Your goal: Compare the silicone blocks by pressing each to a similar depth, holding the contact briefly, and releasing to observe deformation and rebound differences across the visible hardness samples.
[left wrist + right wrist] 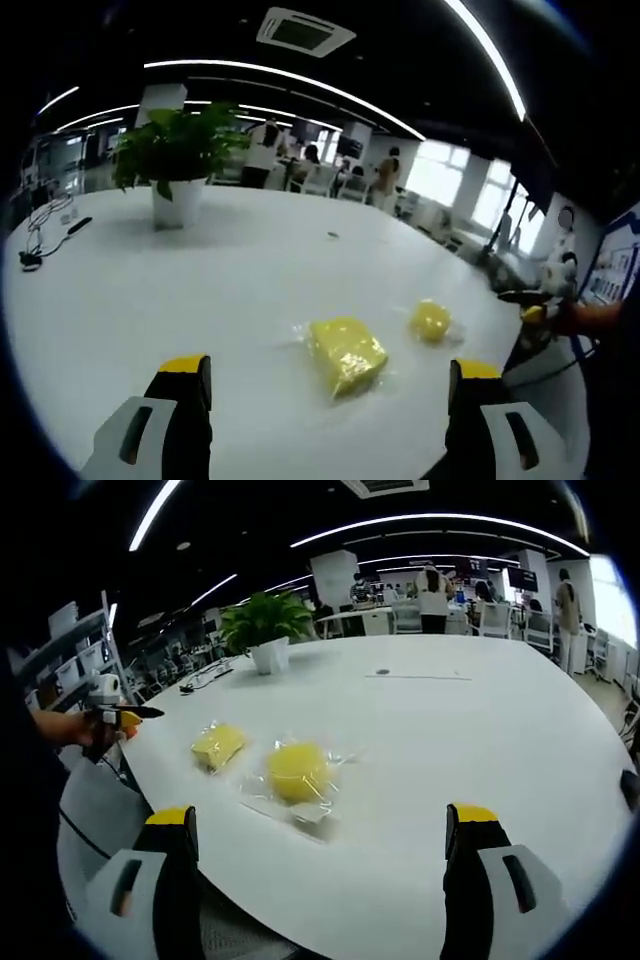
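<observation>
Silicone blocks, a square one [346, 350] and a round one [430, 320], lie bagged at lower centre on the white table [200, 280], apart for separate pressing, while both grippers, left [325, 385] and right [320, 835], hover wide-jawed and empty.

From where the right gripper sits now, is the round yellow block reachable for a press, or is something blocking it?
Probably yes. The right gripper is open and the round yellow block, in clear wrap, lies on the white table just ahead of its jaws with nothing between. The square yellow block sits apart, off to the side.
</observation>
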